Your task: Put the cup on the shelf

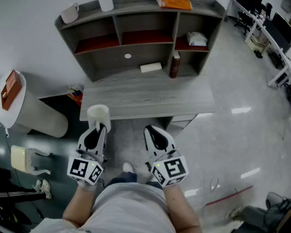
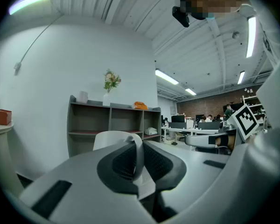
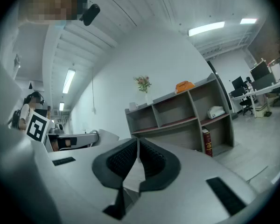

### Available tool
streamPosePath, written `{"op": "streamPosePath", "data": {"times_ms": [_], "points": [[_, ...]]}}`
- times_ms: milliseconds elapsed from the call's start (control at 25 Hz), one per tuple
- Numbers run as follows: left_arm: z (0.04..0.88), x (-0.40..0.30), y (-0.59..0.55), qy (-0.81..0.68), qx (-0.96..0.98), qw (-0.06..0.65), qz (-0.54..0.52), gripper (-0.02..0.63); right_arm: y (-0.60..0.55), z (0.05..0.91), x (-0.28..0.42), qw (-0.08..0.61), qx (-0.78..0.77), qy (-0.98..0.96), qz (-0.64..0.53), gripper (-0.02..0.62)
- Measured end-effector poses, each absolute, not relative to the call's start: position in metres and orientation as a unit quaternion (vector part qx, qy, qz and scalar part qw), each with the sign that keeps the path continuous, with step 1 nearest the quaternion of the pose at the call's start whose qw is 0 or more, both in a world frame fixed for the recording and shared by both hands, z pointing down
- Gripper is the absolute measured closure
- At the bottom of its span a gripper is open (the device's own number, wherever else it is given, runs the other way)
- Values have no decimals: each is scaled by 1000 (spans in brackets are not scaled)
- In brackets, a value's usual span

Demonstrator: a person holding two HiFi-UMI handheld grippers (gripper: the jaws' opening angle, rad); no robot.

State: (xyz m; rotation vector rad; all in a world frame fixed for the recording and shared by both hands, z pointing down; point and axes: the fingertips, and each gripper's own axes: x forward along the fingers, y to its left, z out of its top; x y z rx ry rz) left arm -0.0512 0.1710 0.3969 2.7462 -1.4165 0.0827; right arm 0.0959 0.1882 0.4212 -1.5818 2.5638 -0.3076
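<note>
My left gripper (image 1: 100, 126) is shut on the wall of a white cup (image 1: 98, 114), which hangs just over the front left edge of the grey desk (image 1: 150, 98). In the left gripper view the cup's rim (image 2: 113, 138) is pinched between the dark pads (image 2: 126, 161), with the grey shelf (image 2: 112, 125) beyond it. My right gripper (image 1: 150, 129) is held beside the left one, short of the desk's front edge. It is shut with nothing between its pads (image 3: 151, 158). The shelf (image 1: 136, 33) rises at the back of the desk.
On top of the shelf are a white mug (image 1: 69, 12), a vase (image 1: 105, 0) and an orange bag (image 1: 175, 0). A white bundle (image 1: 197, 39), a dark red book (image 1: 174, 64) and a white box (image 1: 151, 67) lie lower. A round white table (image 1: 24, 111) stands left.
</note>
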Motion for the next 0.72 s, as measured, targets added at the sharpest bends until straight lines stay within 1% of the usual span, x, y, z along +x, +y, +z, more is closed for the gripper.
{"op": "streamPosePath", "data": {"times_ms": [400, 560, 720], "points": [[400, -88, 149, -431, 901, 39, 19, 568, 167, 415, 53, 53, -535, 839, -91, 563], [400, -104, 133, -412, 910, 42, 12, 568, 152, 415, 41, 40, -554, 828, -76, 563], [403, -123, 116, -395, 918, 45, 8, 568, 135, 419, 28, 43, -575, 813, -79, 563]]}}
